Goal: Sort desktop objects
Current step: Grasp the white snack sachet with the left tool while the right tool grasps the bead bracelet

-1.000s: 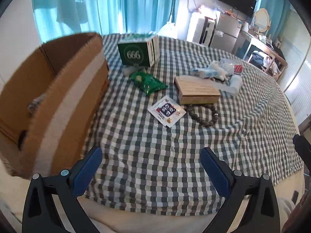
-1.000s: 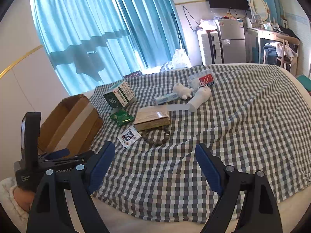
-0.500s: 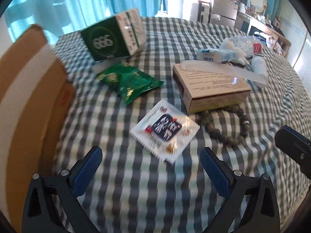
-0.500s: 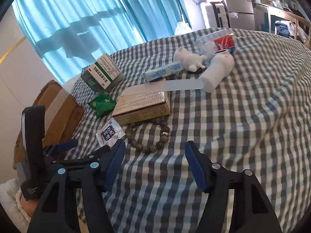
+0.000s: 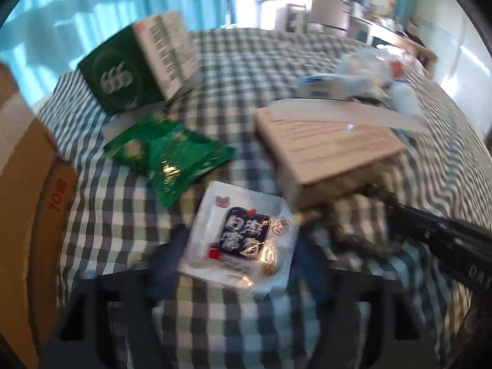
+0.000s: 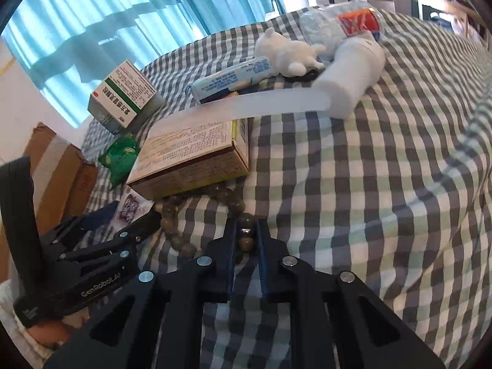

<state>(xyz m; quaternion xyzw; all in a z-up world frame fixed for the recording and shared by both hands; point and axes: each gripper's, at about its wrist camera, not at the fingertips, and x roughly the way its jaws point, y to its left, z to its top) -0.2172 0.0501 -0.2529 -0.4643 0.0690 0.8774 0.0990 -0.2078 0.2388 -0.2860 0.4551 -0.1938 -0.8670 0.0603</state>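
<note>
A white snack packet [image 5: 243, 230] with a dark label lies on the checked cloth, filling the gap between the blurred blue fingers of my left gripper [image 5: 240, 252]. Its jaws are closing, and the pads meet the packet's two side edges. A bracelet of brown beads [image 6: 229, 198] lies in front of the tan box [image 6: 190, 150]. My right gripper [image 6: 247, 224] is shut on one bead of it, low over the cloth. In the right wrist view the left gripper [image 6: 123, 215] sits just to the left, at the packet [image 6: 132, 207].
A cardboard box [image 5: 24, 184] stands at the left table edge. Behind lie a green foil packet [image 5: 166, 153], a green 666 carton [image 5: 123, 77], a white strip [image 6: 270, 104], a tissue pack [image 6: 230, 77], a plush toy [image 6: 286, 52] and a white bottle [image 6: 353, 70].
Both grippers dropped toward the cloth and moved in. The left jaws narrowed around the white packet. The right jaws went from wide open to shut on the bracelet.
</note>
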